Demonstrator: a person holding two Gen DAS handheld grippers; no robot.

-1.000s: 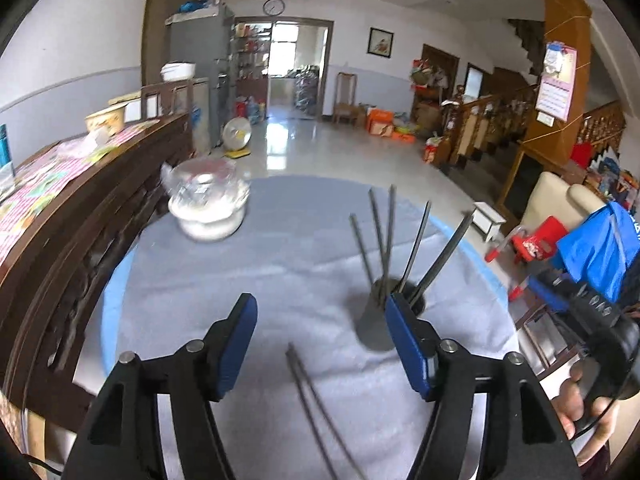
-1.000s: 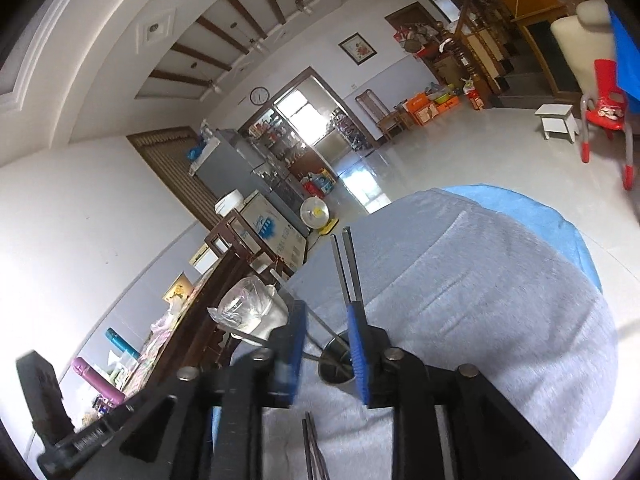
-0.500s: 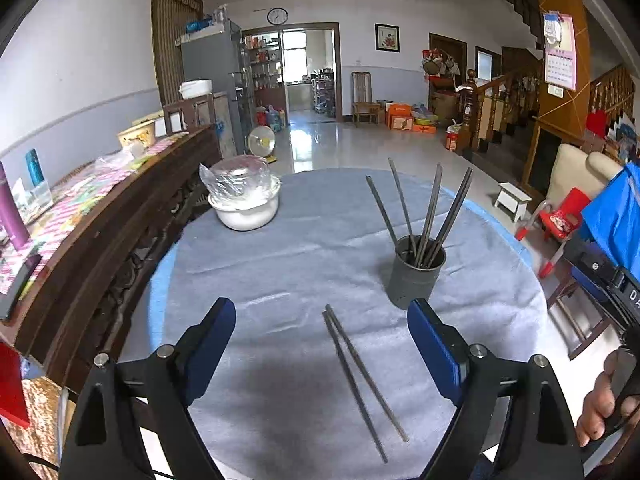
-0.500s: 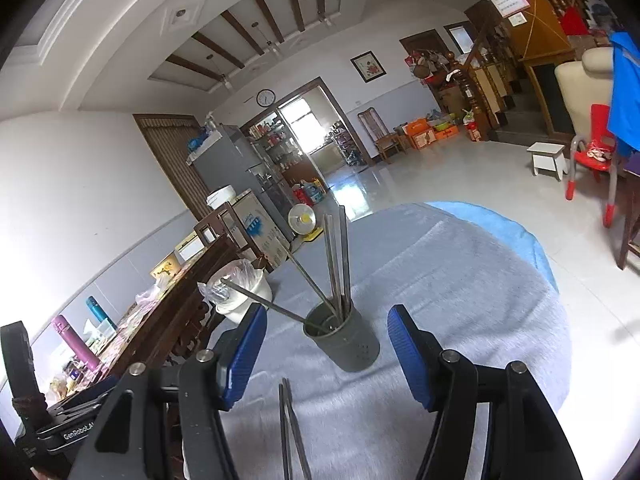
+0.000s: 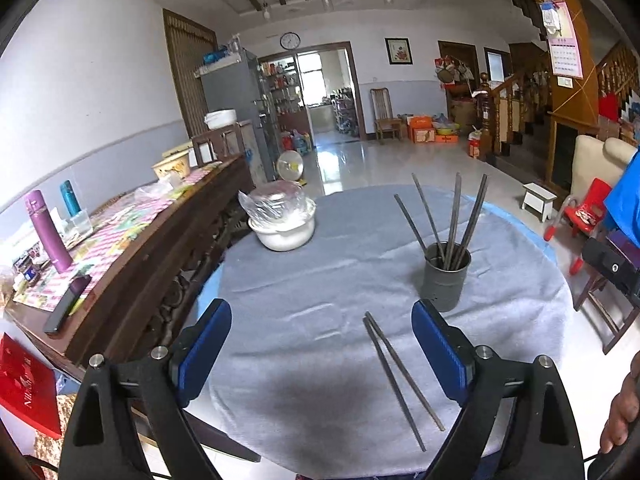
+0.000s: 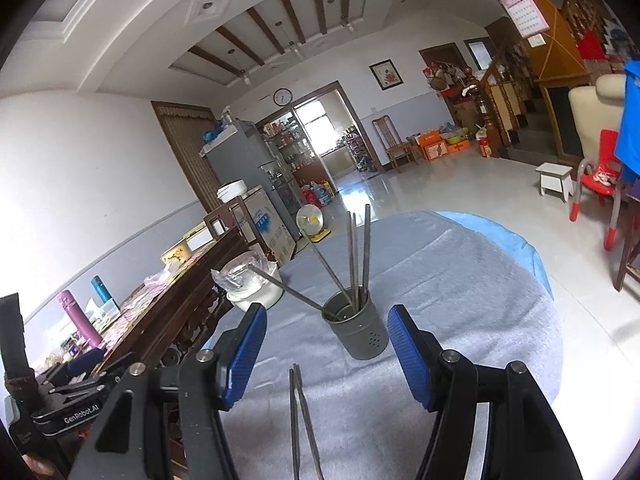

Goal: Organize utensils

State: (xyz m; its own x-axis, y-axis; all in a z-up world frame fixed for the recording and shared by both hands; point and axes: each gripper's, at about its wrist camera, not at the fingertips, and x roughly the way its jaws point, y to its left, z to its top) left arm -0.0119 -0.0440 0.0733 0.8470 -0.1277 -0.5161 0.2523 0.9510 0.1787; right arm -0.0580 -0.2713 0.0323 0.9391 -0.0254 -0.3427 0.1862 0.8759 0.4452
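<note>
A grey metal utensil holder (image 5: 446,280) stands on the grey tablecloth, with several metal chopsticks (image 5: 454,220) upright in it. It also shows in the right wrist view (image 6: 358,330) with its chopsticks (image 6: 358,254). Two loose metal chopsticks (image 5: 398,374) lie side by side on the cloth in front of the holder, also in the right wrist view (image 6: 302,424). My left gripper (image 5: 322,350) is open and empty, above the table's near edge. My right gripper (image 6: 326,354) is open and empty, just short of the holder.
A white bowl covered in plastic film (image 5: 282,218) sits at the far left of the round table (image 5: 280,288). A dark wooden sideboard (image 5: 132,248) with bottles and papers runs along the left. A red child's chair (image 5: 588,210) and stool stand on the right.
Both grippers have pulled back from the holder and risen. The right gripper, nearly closed around chopsticks a second ago, has opened, and those chopsticks now stand in the holder.
</note>
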